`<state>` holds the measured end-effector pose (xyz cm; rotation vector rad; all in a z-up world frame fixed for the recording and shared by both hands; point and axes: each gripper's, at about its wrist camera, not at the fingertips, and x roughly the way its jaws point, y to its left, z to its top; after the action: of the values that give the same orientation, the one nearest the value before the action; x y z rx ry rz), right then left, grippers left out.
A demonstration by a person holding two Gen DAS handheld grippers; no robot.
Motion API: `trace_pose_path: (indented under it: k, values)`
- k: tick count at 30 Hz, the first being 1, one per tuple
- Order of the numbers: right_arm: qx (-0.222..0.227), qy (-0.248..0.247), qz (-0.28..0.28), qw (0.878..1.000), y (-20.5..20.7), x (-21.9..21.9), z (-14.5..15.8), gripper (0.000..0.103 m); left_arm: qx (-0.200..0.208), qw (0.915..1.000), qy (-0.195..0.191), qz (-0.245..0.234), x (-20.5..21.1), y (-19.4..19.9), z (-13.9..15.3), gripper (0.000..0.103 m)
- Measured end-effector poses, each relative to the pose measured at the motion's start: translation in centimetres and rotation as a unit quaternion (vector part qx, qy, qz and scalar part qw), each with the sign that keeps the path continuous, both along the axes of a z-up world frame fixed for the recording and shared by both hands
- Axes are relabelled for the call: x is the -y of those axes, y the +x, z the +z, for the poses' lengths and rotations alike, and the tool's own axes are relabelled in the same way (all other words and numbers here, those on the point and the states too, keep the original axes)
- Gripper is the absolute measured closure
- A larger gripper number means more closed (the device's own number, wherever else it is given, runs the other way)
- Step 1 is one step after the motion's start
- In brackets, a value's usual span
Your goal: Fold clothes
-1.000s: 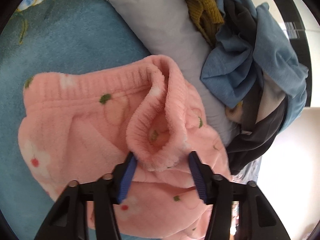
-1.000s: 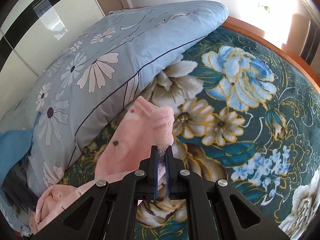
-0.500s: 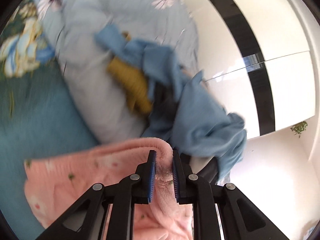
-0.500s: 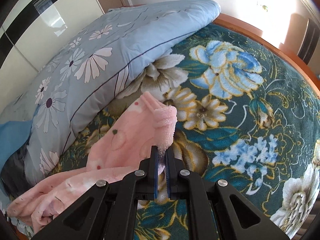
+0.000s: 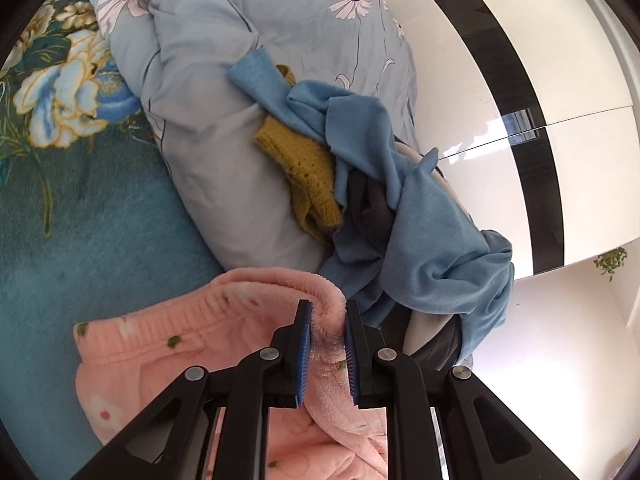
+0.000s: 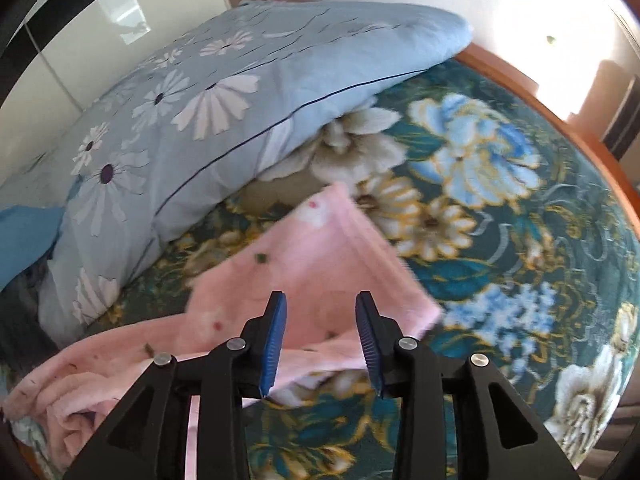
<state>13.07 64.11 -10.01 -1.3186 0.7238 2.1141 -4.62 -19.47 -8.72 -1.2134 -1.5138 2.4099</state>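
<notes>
A pink fleece garment with small flower prints [image 5: 172, 344] lies on the bed. My left gripper [image 5: 327, 350] is shut on its ribbed waistband edge, which is pinched between the blue pads. In the right wrist view the garment's leg end [image 6: 320, 264] lies spread flat on the floral blanket. My right gripper [image 6: 321, 334] is open just above that leg, holding nothing.
A teal floral blanket [image 6: 520, 248] covers the bed. A light blue daisy-print pillow [image 6: 224, 92] lies along the back. A pile of clothes sits on it: blue cloth [image 5: 400, 184], mustard knit [image 5: 304, 168], dark items. A white wardrobe [image 5: 540, 80] stands behind.
My right gripper opened and let go of the pink leg, which now lies flat on the blanket. My left gripper closed on the waistband and lifted it.
</notes>
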Motion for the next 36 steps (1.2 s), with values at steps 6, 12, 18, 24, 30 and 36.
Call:
trace_pose_path:
  k: [6,12,18,24,30,36]
  values:
    - [0.041,-0.055,0.041,0.997,-7.9,3.4,-5.1,0.065,-0.001,1.0,0.002,-0.002,-0.3,-0.2,0.3,0.086]
    - [0.064,-0.051,0.027,0.996,-8.3,4.2,-6.6,0.096,-0.001,1.0,0.002,-0.006,-0.2,-0.3,-0.1,0.086]
    - [-0.034,-0.021,0.021,0.999,-6.6,4.7,-0.8,0.098,-0.022,0.9997,0.008,0.009,0.6,0.8,1.0,0.086]
    - [-0.155,0.018,0.044,0.987,-10.2,4.3,7.2,0.098,-0.069,0.9968,-0.036,0.023,2.4,-0.1,4.7,0.086]
    - [-0.145,0.002,0.075,0.987,-19.4,5.5,5.2,0.097,-0.04,0.9973,-0.051,0.034,3.8,-5.3,3.1,0.086]
    - [-0.107,-0.01,0.079,0.991,-23.8,6.3,2.0,0.096,0.009,0.9986,-0.045,0.027,4.4,-9.0,-0.6,0.085]
